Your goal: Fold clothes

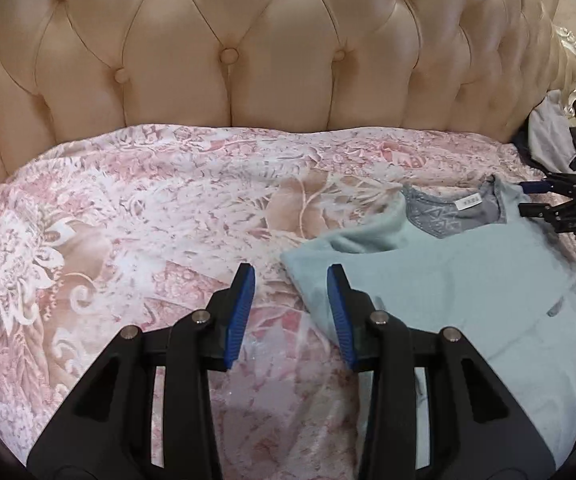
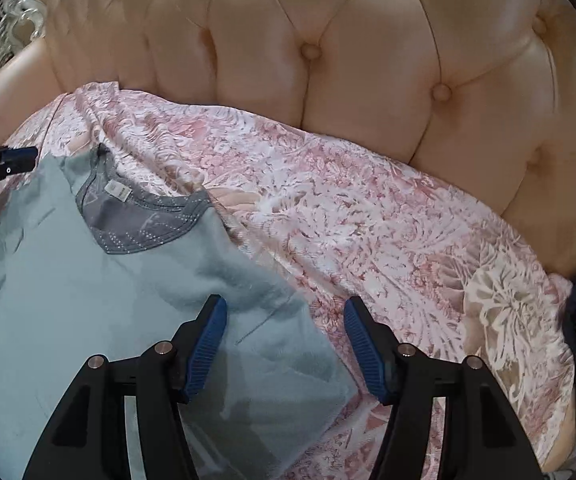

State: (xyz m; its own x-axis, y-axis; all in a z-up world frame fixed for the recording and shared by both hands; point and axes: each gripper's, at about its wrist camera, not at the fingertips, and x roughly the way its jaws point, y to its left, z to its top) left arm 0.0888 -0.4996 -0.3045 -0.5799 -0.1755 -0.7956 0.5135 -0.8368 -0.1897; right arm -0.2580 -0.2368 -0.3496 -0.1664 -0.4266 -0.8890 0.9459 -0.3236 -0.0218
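Pale blue-green fabric fills the lower right of the left wrist view: a shirt [image 1: 468, 288] lies flat on a pink flowered bedspread [image 1: 147, 208], its grey patterned neckline and white label toward the upper right. The left gripper [image 1: 291, 276] stands at the bottom centre with its blue-padded fingers spread apart and nothing between them; the right-hand finger sits over the shirt's near corner, the left-hand one over bare bedspread. At the right edge the right gripper [image 1: 528, 198] shows, fingers parted, just beside the collar. A tufted cream headboard [image 1: 227, 40] fills the top.

In the right wrist view the shirt [image 2: 87, 260] covers the lower left, collar toward the upper left. The right gripper [image 2: 283, 306] is open and empty, spanning the shirt's right-hand edge. The left gripper [image 2: 19, 156] pokes in at the left edge.
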